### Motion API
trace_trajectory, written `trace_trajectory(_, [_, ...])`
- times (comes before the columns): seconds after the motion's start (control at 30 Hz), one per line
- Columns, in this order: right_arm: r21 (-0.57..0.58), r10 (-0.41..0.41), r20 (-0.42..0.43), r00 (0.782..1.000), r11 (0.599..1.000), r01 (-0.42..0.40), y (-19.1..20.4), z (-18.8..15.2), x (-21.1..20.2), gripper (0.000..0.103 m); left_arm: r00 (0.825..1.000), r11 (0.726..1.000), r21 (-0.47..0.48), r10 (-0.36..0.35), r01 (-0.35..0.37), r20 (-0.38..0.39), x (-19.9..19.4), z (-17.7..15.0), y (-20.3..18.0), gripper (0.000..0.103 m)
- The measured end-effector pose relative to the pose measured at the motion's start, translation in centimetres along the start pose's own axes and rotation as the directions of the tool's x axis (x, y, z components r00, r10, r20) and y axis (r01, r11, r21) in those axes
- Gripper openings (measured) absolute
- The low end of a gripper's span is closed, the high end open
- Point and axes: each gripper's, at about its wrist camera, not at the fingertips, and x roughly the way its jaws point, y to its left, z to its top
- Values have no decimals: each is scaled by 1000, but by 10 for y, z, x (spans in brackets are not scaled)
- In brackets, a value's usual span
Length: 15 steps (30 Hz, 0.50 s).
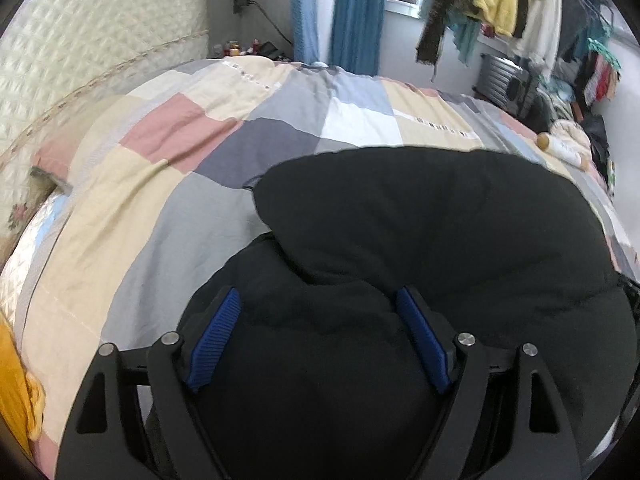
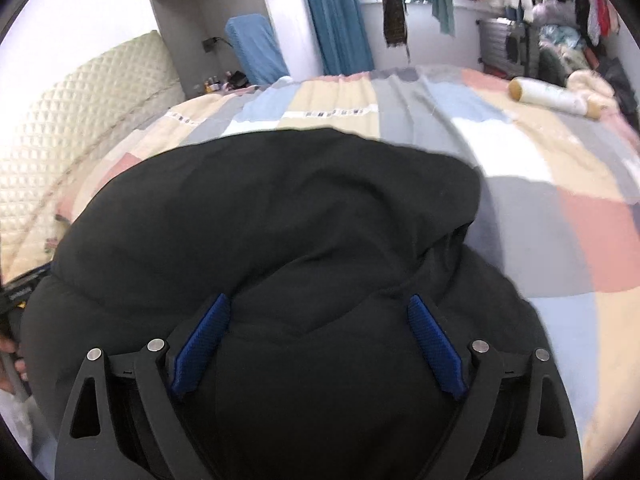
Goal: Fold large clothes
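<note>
A large black garment point(image 1: 432, 224) lies folded over itself on the patchwork bedspread point(image 1: 168, 184). My left gripper point(image 1: 316, 304) is open, its blue pads point(image 1: 218, 336) spread wide over the garment's near left part, with cloth bulging between them. The same black garment point(image 2: 280, 208) fills the right wrist view. My right gripper point(image 2: 320, 312) is open too, its blue pads point(image 2: 436, 344) spread over the near right part, nothing pinched. The near edge of the garment is hidden under both grippers.
A quilted cream headboard point(image 1: 80, 64) stands at the left. A white roll with wooden ends point(image 2: 552, 98) lies on the far right of the bed point(image 2: 520, 184). Hanging clothes point(image 1: 500, 4), a suitcase point(image 2: 504, 46), a blue curtain point(image 2: 336, 20) stand behind. A yellow cloth point(image 1: 16, 376) lies at the left edge.
</note>
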Motion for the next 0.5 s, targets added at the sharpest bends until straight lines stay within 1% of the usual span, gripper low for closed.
trace_trajectory(0.1, [1,0,38,999,1000,0,9,1,-19,90,1000,999,-28,-26,26,-2,-13,-2,1,84])
trace_trajectory(0.13, [2,3,52,999,1000,-3,12,1,-26,91,1000,999,-26,-24,24,2,-21,-2,0,84])
trace_trajectory(0.2, [3,25,93,995,1000,-26,22,5,-47,91,1000,999,-27,-25,26,17,-35,0,-3,85])
trace_trajectory(0.27, [-2,35,133,991,999,-35,32,12,-68,91,999,999,-28,-43,43,28,-51,4,-6,86])
trace_trajectory(0.4, [-9,74,205,976,997,-73,53,31,-116,91,997,998,0,-58,58,55,-95,14,-19,86])
trace_trajectory(0.5, [-29,78,262,962,997,-73,70,40,-152,96,992,997,17,-73,71,103,-134,22,-30,86])
